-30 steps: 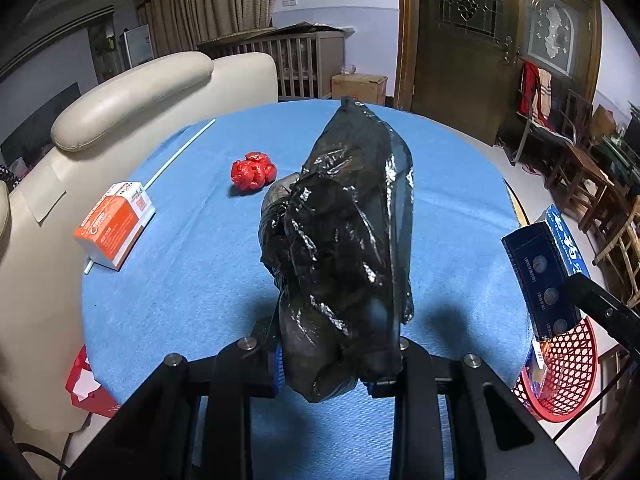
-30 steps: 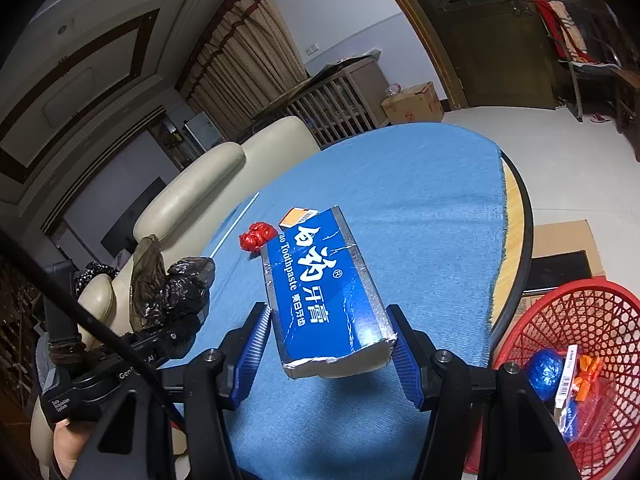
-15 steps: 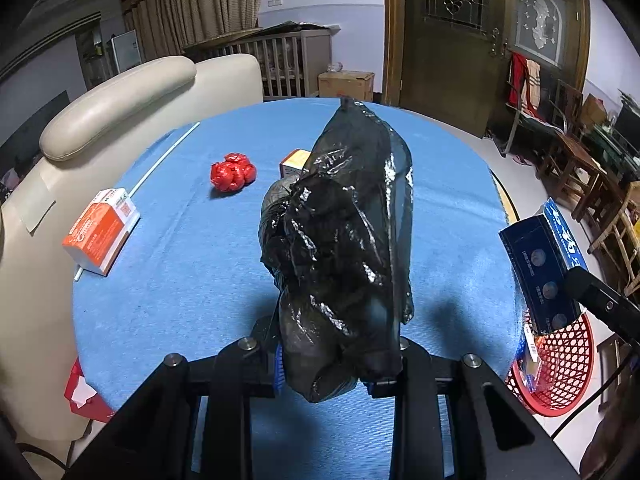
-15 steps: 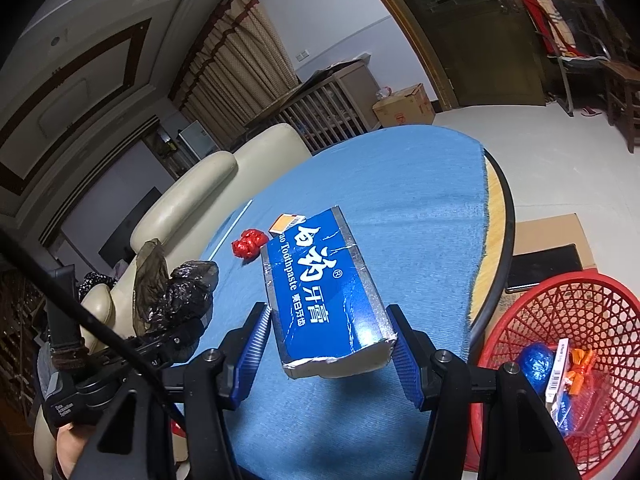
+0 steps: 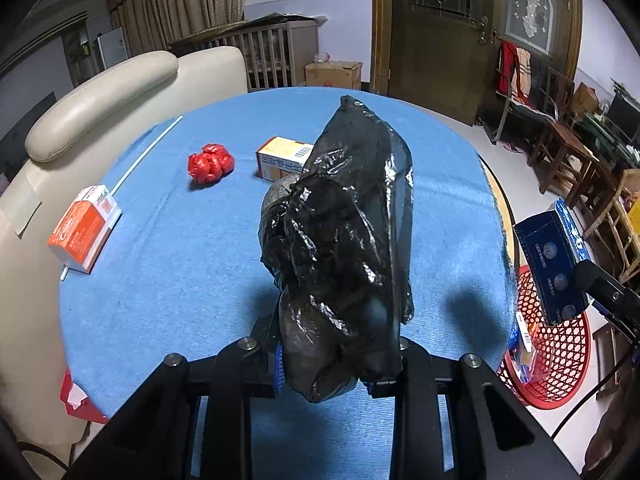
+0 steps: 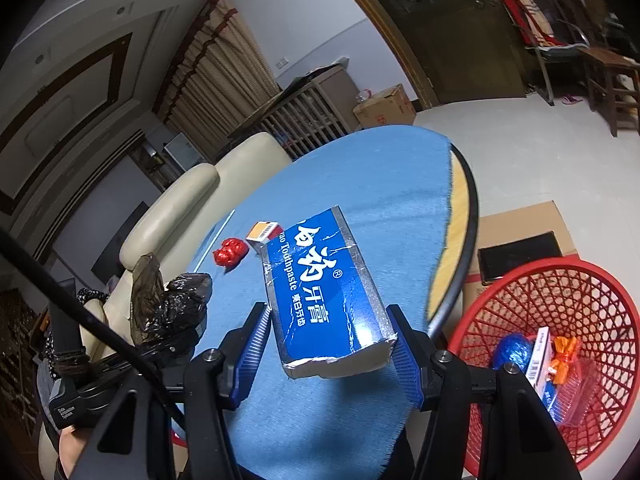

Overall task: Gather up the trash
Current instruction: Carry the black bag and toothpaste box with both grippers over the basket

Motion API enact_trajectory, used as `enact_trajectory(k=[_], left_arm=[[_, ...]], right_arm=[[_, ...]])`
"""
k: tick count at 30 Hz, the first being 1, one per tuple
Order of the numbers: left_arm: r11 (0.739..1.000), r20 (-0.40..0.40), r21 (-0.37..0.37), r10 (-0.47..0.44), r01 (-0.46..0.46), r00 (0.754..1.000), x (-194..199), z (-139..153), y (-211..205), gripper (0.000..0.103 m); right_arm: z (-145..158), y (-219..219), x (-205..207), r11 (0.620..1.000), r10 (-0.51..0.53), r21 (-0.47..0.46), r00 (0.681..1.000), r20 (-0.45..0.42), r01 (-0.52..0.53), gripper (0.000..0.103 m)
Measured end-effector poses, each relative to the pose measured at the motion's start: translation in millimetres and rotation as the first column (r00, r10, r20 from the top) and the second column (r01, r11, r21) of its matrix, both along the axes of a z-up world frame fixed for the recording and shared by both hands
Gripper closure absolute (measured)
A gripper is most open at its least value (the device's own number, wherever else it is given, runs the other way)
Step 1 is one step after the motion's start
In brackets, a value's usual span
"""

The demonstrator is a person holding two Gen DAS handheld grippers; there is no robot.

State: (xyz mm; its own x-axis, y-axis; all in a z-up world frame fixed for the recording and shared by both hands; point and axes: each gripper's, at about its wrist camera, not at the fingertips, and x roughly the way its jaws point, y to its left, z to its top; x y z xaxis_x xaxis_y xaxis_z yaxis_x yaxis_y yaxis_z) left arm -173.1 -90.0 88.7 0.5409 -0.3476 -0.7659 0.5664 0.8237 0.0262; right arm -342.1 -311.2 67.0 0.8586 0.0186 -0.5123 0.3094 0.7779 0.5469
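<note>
Left gripper [image 5: 336, 364] clamped on black bag [image 5: 340, 248], held up over the table's [image 5: 160, 280] near edge. Right gripper [image 6: 330, 344] clamped on blue toothpaste box [image 6: 324, 292] above the table's right edge, next to red basket [image 6: 560, 292] on the floor. Red wad [image 5: 210, 162], two orange cartons [image 5: 82, 228] [image 5: 282, 158] lie toward the far-left edge.

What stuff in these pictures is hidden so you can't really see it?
- Left wrist view: the black bag in the left gripper hides part of the orange box behind it; what the bag holds cannot be seen.
- Left wrist view: the red basket is partly hidden by the toothpaste box.
- Right wrist view: the basket's far side is cut off by the picture edge; the right gripper arm hides some trash inside.
</note>
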Motion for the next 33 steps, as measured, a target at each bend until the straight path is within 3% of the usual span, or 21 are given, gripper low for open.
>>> enact_trajectory(k=[16, 33], left_arm=[[0.994, 0.012, 0.046, -0.095, 0.094, 0.995, 10.3, -5.1, -4.5, 0.073], [0.969, 0.024, 0.105, -0.228, 0.225, 0.973, -4.5, -6.6, -24.2, 0.073]], right_arm=[[-4.8, -22.5, -36.1, 0.995, -0.088, 0.046, 0.996, 0.007, 0.087, 0.042], [-26.6, -64.3, -92.4, 0.969, -0.222, 0.103, 0.975, -0.016, 0.223, 0.042]])
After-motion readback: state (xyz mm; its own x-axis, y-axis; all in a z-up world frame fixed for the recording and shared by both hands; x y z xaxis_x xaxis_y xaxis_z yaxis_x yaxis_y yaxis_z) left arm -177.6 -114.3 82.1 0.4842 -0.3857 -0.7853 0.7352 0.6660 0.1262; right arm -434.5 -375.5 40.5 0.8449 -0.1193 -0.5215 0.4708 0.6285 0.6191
